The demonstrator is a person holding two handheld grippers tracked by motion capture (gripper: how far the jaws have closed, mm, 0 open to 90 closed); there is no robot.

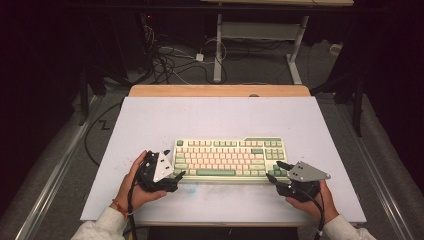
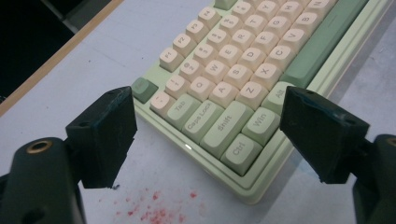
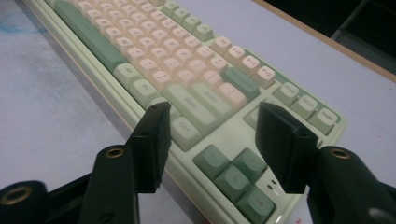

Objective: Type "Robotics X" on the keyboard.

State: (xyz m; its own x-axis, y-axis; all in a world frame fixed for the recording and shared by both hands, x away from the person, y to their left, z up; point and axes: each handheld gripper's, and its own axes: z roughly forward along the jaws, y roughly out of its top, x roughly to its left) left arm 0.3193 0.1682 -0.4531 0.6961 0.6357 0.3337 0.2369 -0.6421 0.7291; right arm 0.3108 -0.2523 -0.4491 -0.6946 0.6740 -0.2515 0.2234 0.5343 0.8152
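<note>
**Keyboard between two grippers**

The keyboard (image 1: pixel 230 159), pale green with cream keys, lies flat on a white board (image 1: pixel 220 117) near its front edge, long axis running side to side, keys facing up and space bar toward the person. The board rests on a wooden table (image 1: pixel 220 90); beyond the keyboard are a dark floor with tangled cables (image 1: pixel 170 62) and a white desk frame (image 1: pixel 260 35). Faint red specks (image 2: pixel 154 212) mark the board by the keyboard's near left corner. The left gripper (image 1: pixel 167 172), held from below, angles in at that corner, jaws wide apart and holding nothing. The right gripper (image 1: pixel 275 171) reaches the keyboard's near right corner, its jaws part-way open over the arrow keys (image 3: pixel 233 175), gripping nothing.
</note>
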